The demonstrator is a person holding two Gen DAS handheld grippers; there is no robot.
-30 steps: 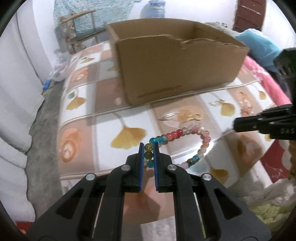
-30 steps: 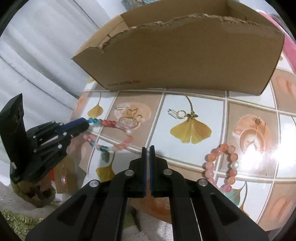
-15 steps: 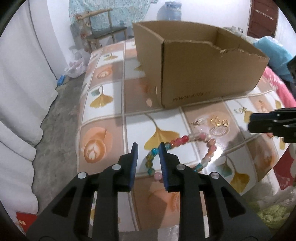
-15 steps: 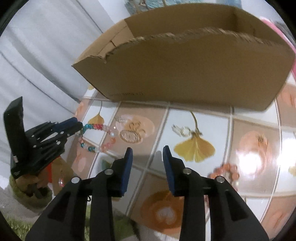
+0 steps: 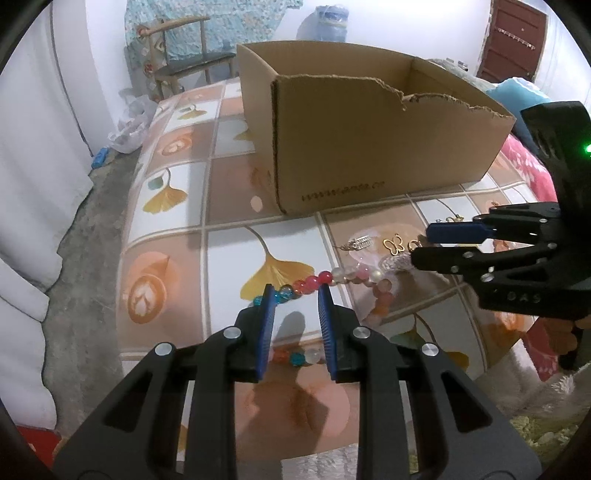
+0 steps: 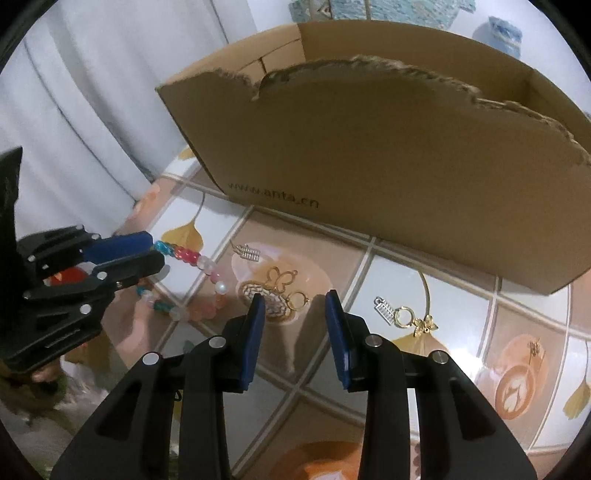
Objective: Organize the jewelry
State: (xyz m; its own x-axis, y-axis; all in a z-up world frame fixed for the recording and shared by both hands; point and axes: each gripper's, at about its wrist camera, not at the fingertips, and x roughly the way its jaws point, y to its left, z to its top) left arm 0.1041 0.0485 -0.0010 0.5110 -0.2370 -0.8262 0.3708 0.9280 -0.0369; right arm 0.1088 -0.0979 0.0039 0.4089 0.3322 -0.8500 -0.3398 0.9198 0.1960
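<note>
Two grippers hover over the tiled table (image 5: pixel 170 221) in front of the cardboard box (image 5: pixel 369 147). The left gripper (image 5: pixel 295 306) has its blue pads apart, straddling part of the multicoloured bead bracelet (image 5: pixel 347 275) that lies flat on the table, with no pad pressing on it. The right gripper (image 6: pixel 295 314) also stands parted and holds nothing, its tips just above the gold butterfly charm (image 6: pixel 282 278) and patterned disc beside the bracelet, with a silver-and-gold earring (image 6: pixel 404 317) lying to its right.

Wooden chair (image 5: pixel 184 48) by the far wall, blue water jug (image 5: pixel 325 22), dark red door (image 5: pixel 508 40), white curtain (image 6: pixel 92 92)
</note>
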